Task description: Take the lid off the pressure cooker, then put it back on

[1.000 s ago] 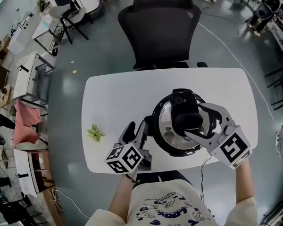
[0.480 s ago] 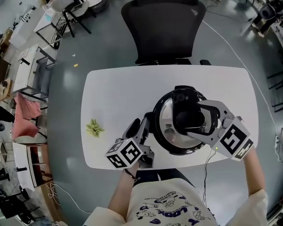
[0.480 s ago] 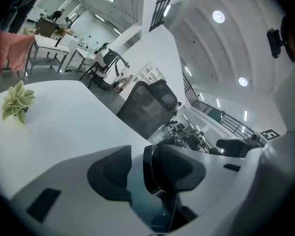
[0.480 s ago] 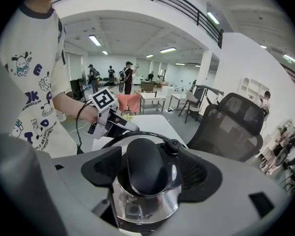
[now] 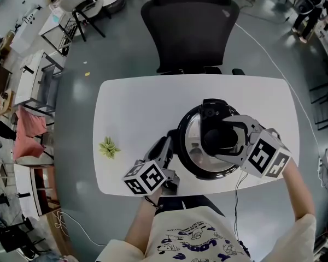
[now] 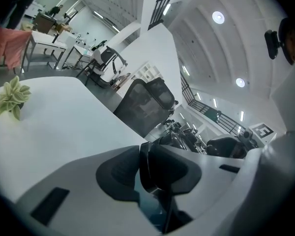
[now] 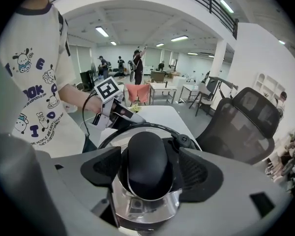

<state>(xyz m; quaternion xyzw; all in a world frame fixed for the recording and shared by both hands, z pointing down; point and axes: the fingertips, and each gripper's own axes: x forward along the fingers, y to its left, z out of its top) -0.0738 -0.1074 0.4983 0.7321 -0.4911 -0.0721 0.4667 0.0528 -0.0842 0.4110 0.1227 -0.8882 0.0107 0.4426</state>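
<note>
White tabletop (image 5: pixel 126 108) with rounded corners fills the middle of the head view, its near edge against the person's printed cream T-shirt (image 5: pixel 191 239). At that edge the left gripper (image 5: pixel 165 146) lies low beside the black pressure cooker (image 5: pixel 205 174). Its jaws have just been closing, and in the left gripper view (image 6: pixel 145 168) they now pinch a black side handle (image 6: pixel 148 149) on the cooker's left. The cooker stands on the table's right half with its shiny steel lid (image 5: pixel 191 141) seated on it. The right gripper (image 5: pixel 221 138) comes in from the right, tilted downward. Its jaws stand apart, flanking the lid's rounded black top handle (image 7: pixel 146 161) with thin dark gaps on both sides. Farther left sits a small green leafy plant (image 5: pixel 109 147). Beyond the table waits a black mesh office chair (image 5: pixel 188 31) on grey floor.
</note>
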